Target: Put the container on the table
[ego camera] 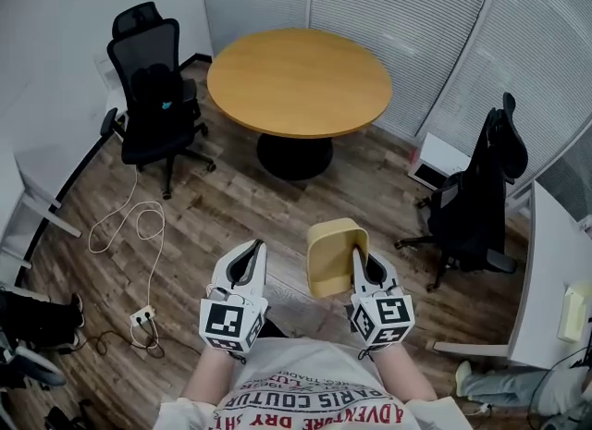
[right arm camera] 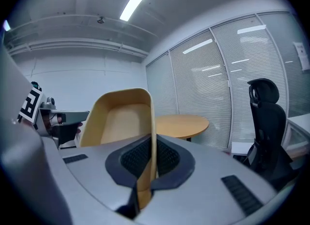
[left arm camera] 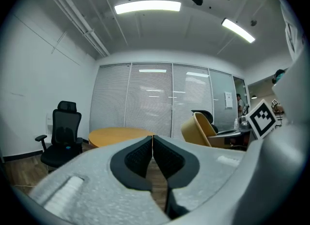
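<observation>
A tan plastic container [ego camera: 333, 254] hangs in the air above the wooden floor, held by one wall in my right gripper [ego camera: 363, 259]. In the right gripper view the container [right arm camera: 121, 120] stands open toward the camera, its wall pinched between the two dark pads [right arm camera: 167, 157]. My left gripper [ego camera: 248, 258] is shut with nothing in it, a little left of the container [left arm camera: 201, 131]. The round wooden table [ego camera: 298, 81] stands bare ahead of me, also seen as the table [right arm camera: 181, 124] and the table [left arm camera: 118, 135].
A black office chair [ego camera: 155, 95] stands left of the table and another chair [ego camera: 483, 192] at the right. A white cable and power strip [ego camera: 141, 317] lie on the floor at left. A white desk [ego camera: 555, 280] runs along the right edge.
</observation>
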`<act>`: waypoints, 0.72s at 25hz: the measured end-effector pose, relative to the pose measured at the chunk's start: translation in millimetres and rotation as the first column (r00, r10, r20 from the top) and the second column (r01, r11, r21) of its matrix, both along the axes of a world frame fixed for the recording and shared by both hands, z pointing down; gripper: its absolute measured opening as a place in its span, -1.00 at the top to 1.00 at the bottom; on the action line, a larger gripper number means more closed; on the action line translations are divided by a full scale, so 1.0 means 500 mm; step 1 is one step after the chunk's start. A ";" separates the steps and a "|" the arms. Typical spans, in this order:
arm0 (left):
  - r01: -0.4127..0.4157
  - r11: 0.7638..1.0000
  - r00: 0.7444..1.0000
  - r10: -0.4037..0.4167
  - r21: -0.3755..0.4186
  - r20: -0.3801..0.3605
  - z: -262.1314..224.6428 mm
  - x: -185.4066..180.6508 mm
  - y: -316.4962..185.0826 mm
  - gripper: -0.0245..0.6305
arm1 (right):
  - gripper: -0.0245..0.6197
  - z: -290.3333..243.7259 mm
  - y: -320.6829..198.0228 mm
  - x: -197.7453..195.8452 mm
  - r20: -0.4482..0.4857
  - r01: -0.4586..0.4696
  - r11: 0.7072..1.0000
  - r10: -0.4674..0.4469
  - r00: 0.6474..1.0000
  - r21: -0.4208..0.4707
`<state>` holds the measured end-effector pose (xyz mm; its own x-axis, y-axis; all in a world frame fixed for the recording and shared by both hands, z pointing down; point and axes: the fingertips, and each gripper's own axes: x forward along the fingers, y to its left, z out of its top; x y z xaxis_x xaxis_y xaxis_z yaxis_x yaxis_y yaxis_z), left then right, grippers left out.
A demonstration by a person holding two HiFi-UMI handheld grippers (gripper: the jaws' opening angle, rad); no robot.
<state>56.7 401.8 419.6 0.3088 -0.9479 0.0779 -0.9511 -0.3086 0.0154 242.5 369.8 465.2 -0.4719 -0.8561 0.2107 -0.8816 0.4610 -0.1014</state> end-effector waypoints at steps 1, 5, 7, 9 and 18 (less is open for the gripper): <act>-0.005 1.000 1.000 0.005 -0.002 0.001 0.001 -0.011 -0.016 0.89 | 0.89 0.002 -0.015 -0.010 0.000 -0.006 1.000 0.006 1.000 -0.003; -0.017 1.000 1.000 0.017 -0.002 -0.010 -0.006 -0.080 -0.090 0.89 | 0.89 0.003 -0.083 -0.073 -0.007 -0.025 1.000 0.024 1.000 -0.016; -0.024 1.000 1.000 0.024 -0.008 -0.016 -0.007 -0.122 -0.135 0.89 | 0.89 0.002 -0.121 -0.110 -0.014 -0.035 0.999 0.035 0.999 -0.025; -0.037 0.999 0.999 0.036 -0.011 -0.024 -0.014 -0.163 -0.181 0.89 | 0.89 -0.004 -0.162 -0.147 -0.020 -0.049 0.998 0.048 0.999 -0.031; -0.114 0.994 0.993 0.114 0.002 -0.015 -0.043 -0.362 -0.374 0.89 | 0.89 -0.026 -0.341 -0.341 -0.029 -0.120 0.992 0.120 0.992 -0.033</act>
<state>-124.5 214.8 398.0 0.4157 -0.9067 0.0710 -0.9095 -0.4147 0.0293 71.9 199.2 452.3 -0.3601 -0.8982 0.2522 -0.9329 0.3484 -0.0911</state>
